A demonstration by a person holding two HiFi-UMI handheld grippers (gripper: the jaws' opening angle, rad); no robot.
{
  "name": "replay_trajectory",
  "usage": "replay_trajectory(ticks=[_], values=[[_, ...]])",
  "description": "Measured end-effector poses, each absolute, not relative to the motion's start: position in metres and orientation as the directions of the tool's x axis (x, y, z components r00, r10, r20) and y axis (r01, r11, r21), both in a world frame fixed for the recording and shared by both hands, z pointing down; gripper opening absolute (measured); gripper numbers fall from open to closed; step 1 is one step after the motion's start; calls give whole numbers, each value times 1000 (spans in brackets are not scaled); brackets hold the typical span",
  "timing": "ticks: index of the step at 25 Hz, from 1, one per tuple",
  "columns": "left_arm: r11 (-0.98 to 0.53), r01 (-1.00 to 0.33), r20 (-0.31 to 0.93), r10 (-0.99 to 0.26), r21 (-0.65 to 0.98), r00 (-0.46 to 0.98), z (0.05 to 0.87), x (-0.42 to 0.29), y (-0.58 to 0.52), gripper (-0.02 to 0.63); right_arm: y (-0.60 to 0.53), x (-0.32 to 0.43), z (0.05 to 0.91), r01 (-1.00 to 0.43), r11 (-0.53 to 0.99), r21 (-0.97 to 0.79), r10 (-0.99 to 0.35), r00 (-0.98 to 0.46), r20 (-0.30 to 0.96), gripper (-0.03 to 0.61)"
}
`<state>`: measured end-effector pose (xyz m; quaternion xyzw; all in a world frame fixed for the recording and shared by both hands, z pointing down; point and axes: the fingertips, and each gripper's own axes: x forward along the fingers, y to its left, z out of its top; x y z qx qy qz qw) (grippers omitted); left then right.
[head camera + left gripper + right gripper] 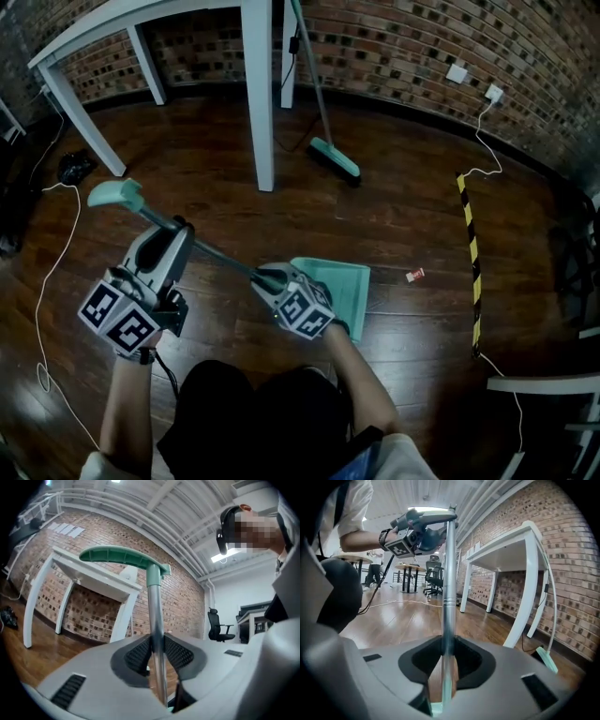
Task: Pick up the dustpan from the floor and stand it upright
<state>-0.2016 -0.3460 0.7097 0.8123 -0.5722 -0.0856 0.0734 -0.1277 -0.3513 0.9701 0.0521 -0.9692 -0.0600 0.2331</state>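
The dustpan has a teal pan [342,289] low over the wooden floor and a long metal pole [214,251] that slants up to the left and ends in a green grip [114,195]. My left gripper [180,231] is shut on the pole just below the grip. In the left gripper view the pole [156,634] runs up between the pads to the green grip [121,556]. My right gripper [270,278] is shut on the pole's lower end next to the pan. In the right gripper view the pole [448,620] rises between the pads toward the left gripper [423,532].
A white table [260,94] stands at the back, with a teal broom [335,157] leaning beside its leg. A yellow-and-black strip [472,253] lies on the floor at the right, with a small scrap [415,275] near the pan. White cables [52,272] trail along the left.
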Motion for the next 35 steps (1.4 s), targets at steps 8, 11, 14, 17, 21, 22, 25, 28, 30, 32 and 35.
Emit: replay_trajectory(ticks=[8,11,14,17,21,22,25,28,30,32,35], values=[[-378,-923,50,-923,71,382,689,-147,-369,98,-361,-116,958,-162,982,96,-186,-909,373,95],[-390,-920,63,-918,48,392,686,-127,-376,97,-365,-108,956,-194,979,65,-204,-920,335,94],[-401,-915,70,-912,38,403,685,-112,-381,97,-369,-100,954,-216,976,41,-217,-924,316,94],[-387,-922,65,-920,17,387,685,-108,-380,100,-368,-98,955,-216,975,45,-219,-920,326,99],[-380,-925,46,-924,-8,379,682,-108,-376,110,-367,-89,954,-218,975,37,-218,-919,328,101],[-384,-923,36,-923,-2,384,680,-107,-374,110,-367,-85,954,-225,974,27,-221,-919,327,104],[-391,-920,10,-920,-8,391,674,-108,-370,110,-369,-71,954,-246,969,18,-237,-913,333,117],[-397,-918,0,-918,-14,397,673,-109,-365,115,-370,-60,951,-266,964,15,-256,-909,329,117],[-402,-915,-5,-915,-29,403,673,-110,-360,121,-370,-53,946,-280,960,15,-270,-908,319,117],[-407,-912,-18,-913,-50,408,674,-113,-352,121,-372,-43,939,-299,954,24,-292,-907,303,117],[-391,-917,-20,-919,-79,394,679,-129,-339,121,-382,-25,922,-360,932,34,-356,-898,259,114]])
